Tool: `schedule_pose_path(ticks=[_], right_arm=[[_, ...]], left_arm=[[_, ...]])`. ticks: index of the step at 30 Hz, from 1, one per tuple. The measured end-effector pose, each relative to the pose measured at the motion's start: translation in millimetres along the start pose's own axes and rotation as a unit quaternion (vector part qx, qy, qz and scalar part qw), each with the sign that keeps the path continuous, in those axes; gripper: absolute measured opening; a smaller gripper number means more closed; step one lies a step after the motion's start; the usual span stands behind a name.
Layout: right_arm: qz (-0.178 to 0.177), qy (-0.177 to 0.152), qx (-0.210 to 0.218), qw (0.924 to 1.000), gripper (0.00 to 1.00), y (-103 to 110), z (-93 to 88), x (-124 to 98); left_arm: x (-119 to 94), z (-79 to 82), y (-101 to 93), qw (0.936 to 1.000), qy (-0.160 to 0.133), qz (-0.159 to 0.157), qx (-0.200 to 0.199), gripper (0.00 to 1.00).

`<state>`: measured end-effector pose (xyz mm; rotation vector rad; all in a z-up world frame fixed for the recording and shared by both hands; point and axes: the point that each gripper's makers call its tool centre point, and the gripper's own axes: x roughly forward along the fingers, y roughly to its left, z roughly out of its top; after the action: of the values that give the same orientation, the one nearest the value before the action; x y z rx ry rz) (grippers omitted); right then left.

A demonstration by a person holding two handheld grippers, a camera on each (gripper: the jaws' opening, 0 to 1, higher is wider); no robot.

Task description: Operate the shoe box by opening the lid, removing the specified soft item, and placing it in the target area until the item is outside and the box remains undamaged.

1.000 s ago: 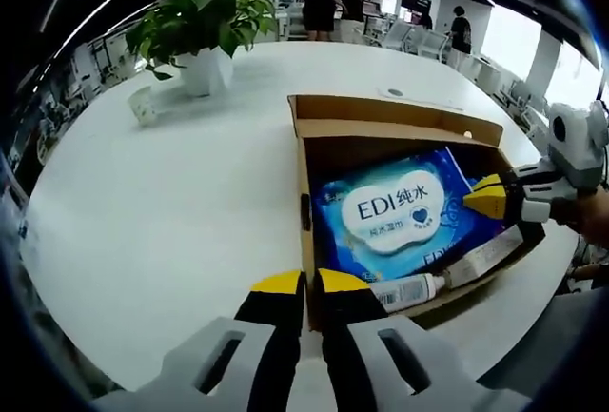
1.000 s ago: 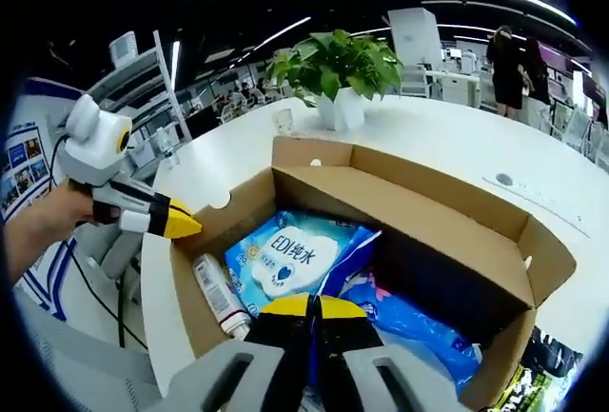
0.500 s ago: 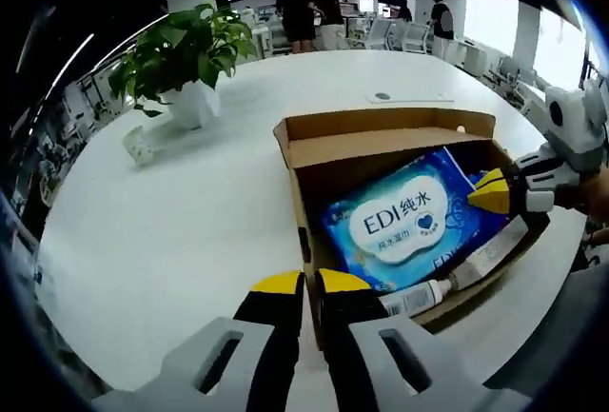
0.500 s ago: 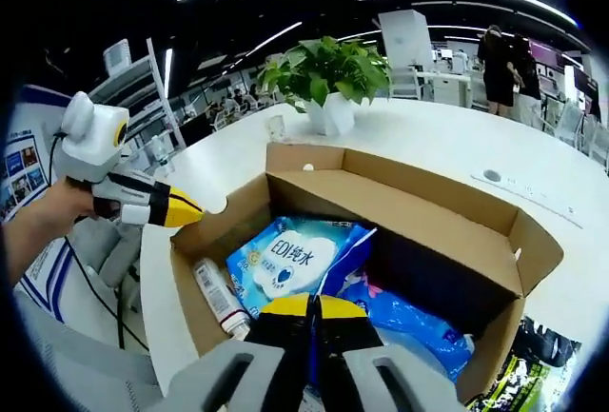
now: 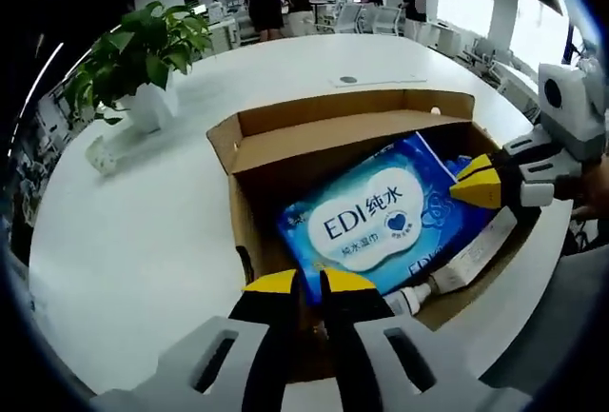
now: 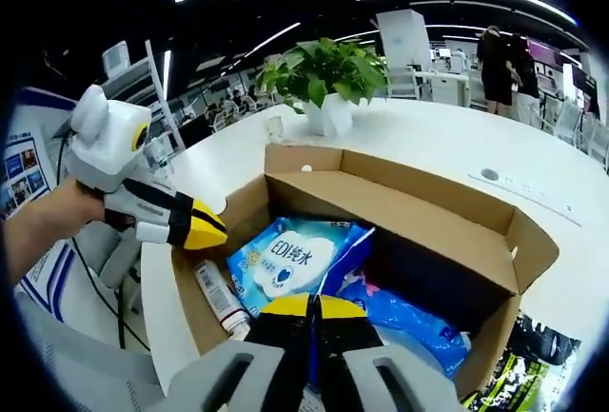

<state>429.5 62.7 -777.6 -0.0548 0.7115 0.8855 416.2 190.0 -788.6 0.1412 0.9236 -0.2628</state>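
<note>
An open cardboard shoe box [image 5: 333, 138] [image 6: 409, 210] sits on the white table [image 5: 133, 241], its flaps standing up. Inside lies a blue wipes pack marked EDI [image 5: 366, 226] [image 6: 285, 258], a white tube [image 5: 461, 262] [image 6: 217, 290] along one wall, and a second blue soft pack [image 6: 409, 322]. My left gripper [image 5: 309, 284] [image 6: 207, 228] is shut and hangs just over the box's near corner, holding nothing. My right gripper [image 6: 312, 307] [image 5: 476, 186] is also shut, with its yellow tips above the box's other side by the end of the wipes pack.
A potted plant [image 5: 133, 60] [image 6: 328, 69] stands on the table beyond the box, with a small clear cup [image 5: 100, 155] [image 6: 278, 127] beside it. The table's edge runs close to the box on the tube side. People stand far back in the room.
My left gripper has come closer to the box and now sits over its corner. The right gripper has stayed about where it was. The items in the box have not moved.
</note>
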Motion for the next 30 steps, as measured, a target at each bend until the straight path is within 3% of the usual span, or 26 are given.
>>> schedule_pose_path(ticks=[3,11,13,21,30], right_arm=[[0.000,0.000,0.001,1.0000,0.00,-0.8,-0.7,-0.5],[0.001,-0.001,0.004,1.0000,0.00,-2.1,-2.0,-0.7],[0.001,-0.001,0.004,1.0000,0.00,-2.2,-2.5,-0.5],[0.001,-0.001,0.007,1.0000,0.00,-2.6,-2.8,-0.4],[0.001,-0.002,0.009,1.0000,0.00,-2.8,-2.9,-0.1]], left_arm=[[6.8,-5.9,-3.0,0.9998,0.019,-0.005,0.000,0.13],[23.4,-11.6,-3.7,0.9989,0.044,-0.012,-0.008,0.11],[25.6,-10.3,1.2,0.9988,0.048,0.001,-0.004,0.09],[23.5,-9.6,-1.8,0.9984,0.056,-0.002,-0.003,0.03],[26.7,-13.8,-4.9,0.9977,0.061,0.007,0.027,0.09]])
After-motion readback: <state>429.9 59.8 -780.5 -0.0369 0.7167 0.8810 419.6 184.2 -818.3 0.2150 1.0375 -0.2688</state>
